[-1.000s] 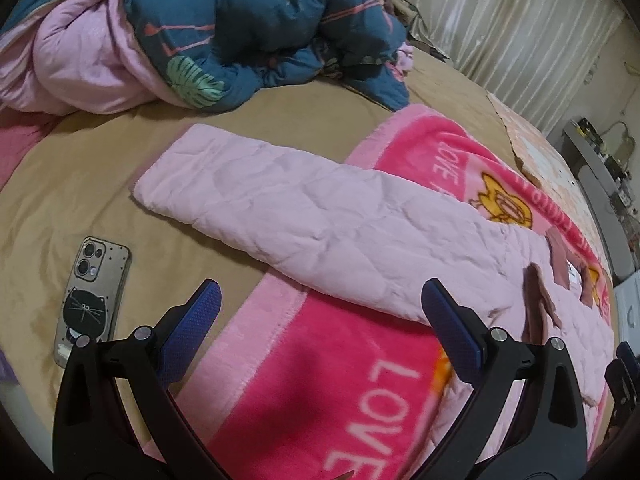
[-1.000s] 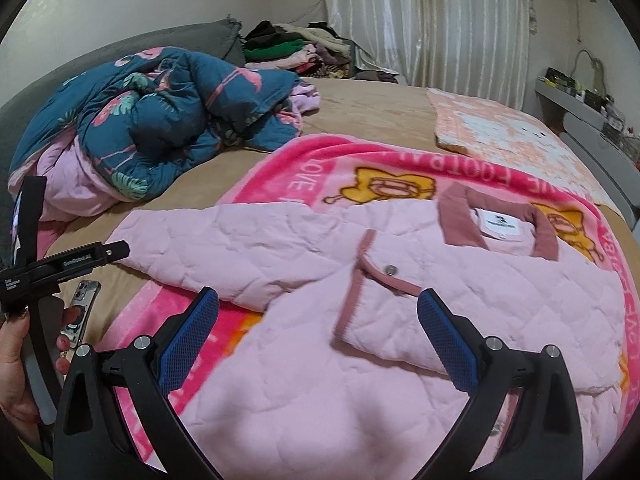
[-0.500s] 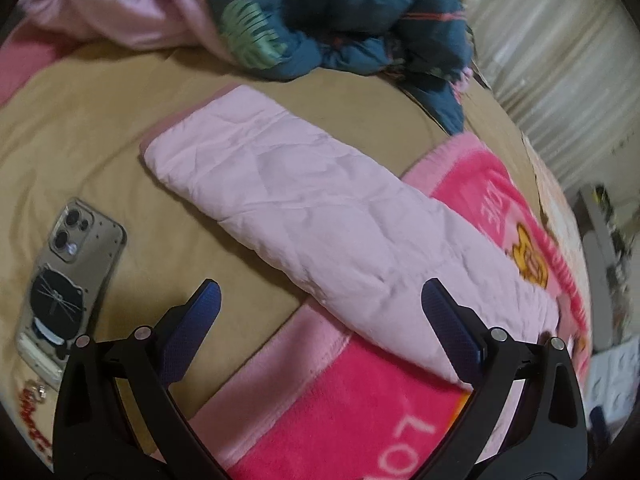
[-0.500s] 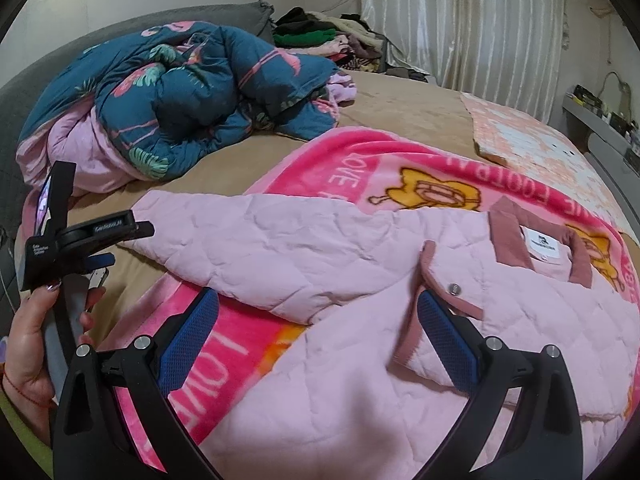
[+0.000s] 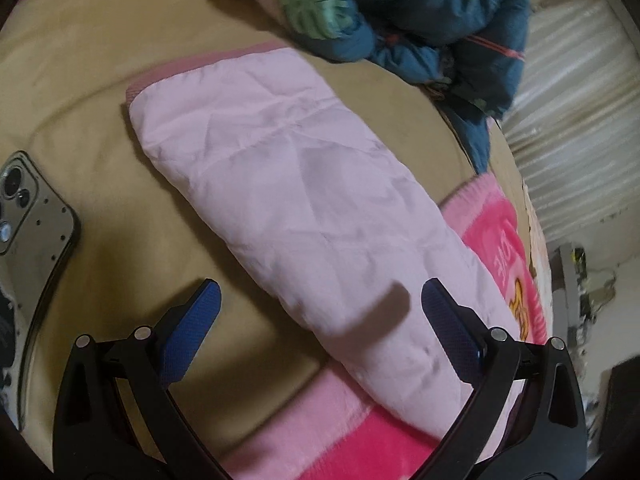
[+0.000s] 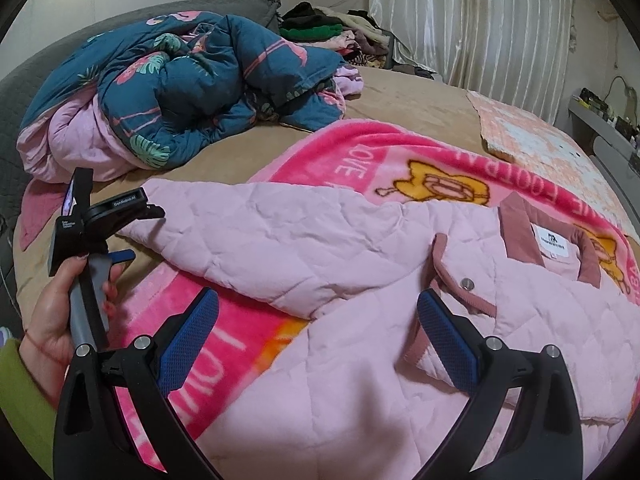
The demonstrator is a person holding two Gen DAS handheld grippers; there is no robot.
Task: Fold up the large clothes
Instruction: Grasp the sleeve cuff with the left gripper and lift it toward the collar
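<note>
The pink quilted jacket [image 6: 360,340] lay spread flat, front up, on the pink cartoon blanket [image 6: 360,160]. Its collar [image 6: 516,220] and front edging were a darker dusty rose, with a white label inside the neck and a snap button [image 6: 466,283] on the placket. One sleeve [image 5: 288,184] stretched straight out past the blanket's edge, its rose-trimmed cuff resting beyond the blanket, the fabric lightly creased.

A smartphone [image 5: 30,236] is seen on the tan bedsheet [image 5: 80,92]; a teal floral duvet [image 6: 192,80] is bunched beyond a pink "LOVE" blanket [image 6: 360,152].
</note>
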